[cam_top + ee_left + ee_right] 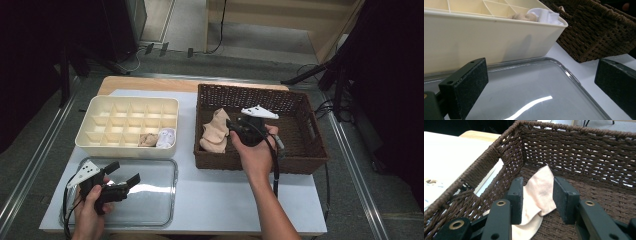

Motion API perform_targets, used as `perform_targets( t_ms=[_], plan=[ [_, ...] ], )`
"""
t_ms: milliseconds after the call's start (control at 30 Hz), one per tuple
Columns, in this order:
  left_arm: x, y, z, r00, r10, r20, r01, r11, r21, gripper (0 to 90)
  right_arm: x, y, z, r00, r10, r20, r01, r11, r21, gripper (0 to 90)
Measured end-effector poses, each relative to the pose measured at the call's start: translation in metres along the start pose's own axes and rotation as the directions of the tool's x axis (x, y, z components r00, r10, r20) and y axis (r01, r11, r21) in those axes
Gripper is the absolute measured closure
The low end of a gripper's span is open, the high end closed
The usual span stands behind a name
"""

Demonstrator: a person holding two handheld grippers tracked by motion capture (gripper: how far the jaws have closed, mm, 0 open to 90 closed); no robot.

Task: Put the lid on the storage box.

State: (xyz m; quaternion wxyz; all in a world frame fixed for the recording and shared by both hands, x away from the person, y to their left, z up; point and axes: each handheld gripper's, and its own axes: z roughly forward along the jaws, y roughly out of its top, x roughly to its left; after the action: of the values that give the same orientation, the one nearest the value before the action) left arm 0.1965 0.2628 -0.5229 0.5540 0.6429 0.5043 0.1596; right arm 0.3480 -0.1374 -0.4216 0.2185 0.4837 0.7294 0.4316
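A peach sock (215,132) lies crumpled at the left end of a brown wicker basket (260,90). My right gripper (231,127) reaches into the basket from the near side. In the right gripper view the sock (539,182) lies between and below the two black jaws of that gripper (537,195), with its pads apart and not visibly pressing the cloth. My left gripper (123,173) rests open and empty over a clear tray (160,200) at the front left. In the left gripper view that gripper (541,75) has its jaws spread wide above the tray (544,107).
A cream divided organiser (100,145) stands behind the tray, with a rolled beige sock (148,140) and a rolled white sock (166,137) in its front right cells. The basket wall (579,155) rises close around the right gripper. White table (220,190) lies between tray and basket.
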Motion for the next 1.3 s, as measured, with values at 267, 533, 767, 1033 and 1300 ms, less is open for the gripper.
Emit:
perform_targets(
  t_ms=[267,533,767,1033,1300],
  plan=[
    [0.0,0.001,-0.001,1.0,-0.004,-0.001,0.004,1.0,-0.004,0.0,-0.006,0.009,0.017,0.9998,0.017,-0.006,-0.017,0.999,0.037,61.5],
    [0.002,0.002,-0.003,1.0,-0.004,-0.008,0.004,1.0,-0.008,0.0,-0.013,0.009,0.042,0.9993,0.034,0.011,-0.035,0.992,0.123,57.6],
    [0.001,0.002,-0.002,1.0,-0.001,-0.007,0.001,0.9999,-0.011,0.0,-0.014,0.011,0.059,0.9997,0.017,0.018,-0.02,0.981,0.193,52.3],
    [0.0,0.002,-0.002,0.9999,0.005,-0.009,-0.005,1.0,-0.008,0.0,-0.02,0.011,0.069,0.9988,0.041,0.029,-0.046,0.977,0.208,43.8],
    [0.0,0.003,-0.003,0.9999,0.0,-0.012,-0.001,0.9999,-0.014,0.0,-0.027,0.012,0.082,0.9989,0.045,0.01,-0.046,0.976,0.212,37.8]
  ],
)
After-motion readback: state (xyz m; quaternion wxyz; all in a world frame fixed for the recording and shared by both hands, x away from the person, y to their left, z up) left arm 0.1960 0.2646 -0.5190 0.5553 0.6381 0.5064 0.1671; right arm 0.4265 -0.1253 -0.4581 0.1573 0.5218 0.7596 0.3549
